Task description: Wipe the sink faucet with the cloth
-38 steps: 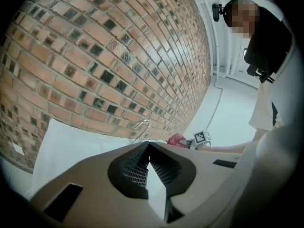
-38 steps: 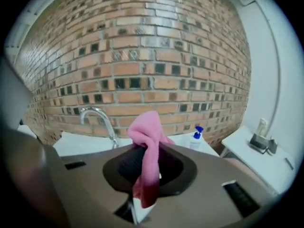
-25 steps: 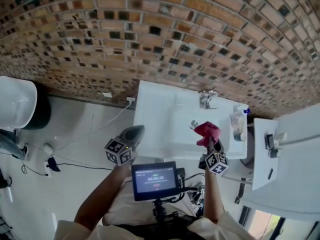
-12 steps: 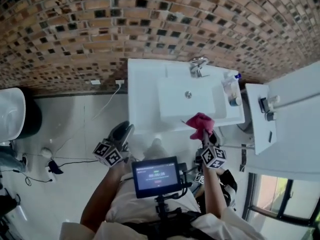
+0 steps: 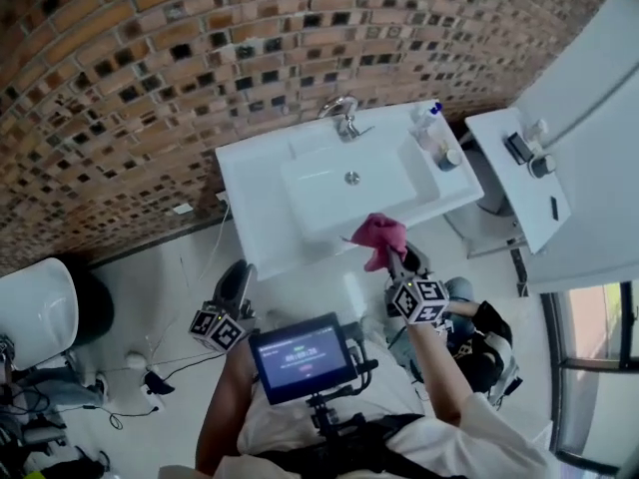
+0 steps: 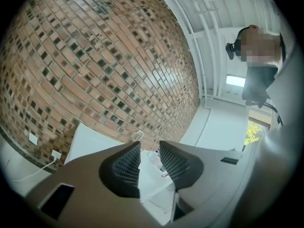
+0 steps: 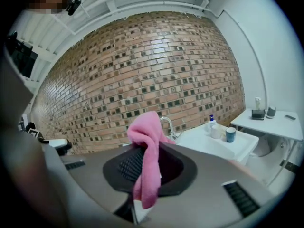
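You are clamping the pink cloth in the jaws of your right gripper. A bunch of it is standing up above the pads and a tail is hanging below them. In the head view the cloth is hovering just off the front edge of the white sink. The chrome faucet is sitting at the back rim against the brick wall, well apart from the cloth. I judge that you are only approaching and no wiping is under way yet.

Your left gripper is carrying nothing. Its jaws are standing apart, with only the distant sink showing through the gap, and it is hanging low over the floor to the left of the sink.

Here is what could be going wrong from here:

- The cloth is looking pinched by a narrow fold only. If you are dragging it hard around the spout, friction could be pulling it out of the jaws and dropping it into the basin.
- The jaws are reaching almost as far forward as the cloth. If you are coming in straight, bare plastic could be striking the chrome instead of the fabric, so lead with the raised bunch.
- The handle may be sitting on top of the faucet, and a push there could be starting the water.
- A pump bottle and a cup are standing on the rim just right of the faucet. A wide sweep to that side could be tipping them.
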Demonstrator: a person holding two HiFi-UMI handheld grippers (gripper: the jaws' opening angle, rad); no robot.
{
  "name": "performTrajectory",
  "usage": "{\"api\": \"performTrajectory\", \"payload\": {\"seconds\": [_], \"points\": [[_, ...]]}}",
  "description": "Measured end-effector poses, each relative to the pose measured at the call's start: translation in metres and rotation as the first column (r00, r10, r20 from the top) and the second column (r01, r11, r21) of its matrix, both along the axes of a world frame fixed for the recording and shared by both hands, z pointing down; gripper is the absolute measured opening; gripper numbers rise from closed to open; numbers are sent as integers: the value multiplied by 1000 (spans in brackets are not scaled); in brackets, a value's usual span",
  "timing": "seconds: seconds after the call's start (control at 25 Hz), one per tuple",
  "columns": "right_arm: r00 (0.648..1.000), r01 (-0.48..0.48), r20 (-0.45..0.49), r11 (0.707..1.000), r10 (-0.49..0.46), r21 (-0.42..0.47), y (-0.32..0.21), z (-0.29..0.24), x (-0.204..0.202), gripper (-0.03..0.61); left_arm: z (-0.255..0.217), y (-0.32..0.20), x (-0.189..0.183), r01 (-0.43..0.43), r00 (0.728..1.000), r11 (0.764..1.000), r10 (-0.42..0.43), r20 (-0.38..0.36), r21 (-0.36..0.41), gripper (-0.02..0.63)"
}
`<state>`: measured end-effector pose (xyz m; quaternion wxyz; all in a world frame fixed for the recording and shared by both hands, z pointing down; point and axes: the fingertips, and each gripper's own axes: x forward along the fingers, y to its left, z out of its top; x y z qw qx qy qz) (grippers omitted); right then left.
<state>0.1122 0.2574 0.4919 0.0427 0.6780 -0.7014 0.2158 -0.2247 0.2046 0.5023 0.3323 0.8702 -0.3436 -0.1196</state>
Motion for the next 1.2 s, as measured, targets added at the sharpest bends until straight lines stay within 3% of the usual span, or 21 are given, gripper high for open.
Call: {"api": "performTrajectory", "payload": {"seconds": [0.08, 0.16, 0.2, 0.56, 0.76, 1.04, 1.2], "points": [[1000, 0, 23, 1000, -1, 23, 12, -8, 6, 72, -10, 14, 16, -18, 1000, 1000, 18, 12, 7, 121], [999, -2, 48, 999, 0, 48, 27, -21, 12, 72, -12, 30, 29, -46, 999, 999, 46, 7, -1, 16], [998, -6, 62, 998, 2, 59, 36, -27, 14, 72, -11, 38, 35, -60, 998, 998, 60, 6, -9, 3], [994, 9, 109, 996, -19, 91, 107, -23, 42, 72, -4, 111, 87, -194, 981, 979, 195, -1, -66, 0], [992, 22, 119, 998, -30, 65, 132, -8, 51, 72, -2, 130, 94, -173, 985, 981, 172, -21, -82, 0], [991, 93, 94, 995, -97, 47, 142, 1, 35, 72, 5, 144, 92, -159, 987, 982, 156, -27, -107, 0], [990, 57, 123, 997, -62, 47, 142, -1, 28, 72, 13, 139, 76, -129, 992, 984, 130, 3, -125, 0]]}}
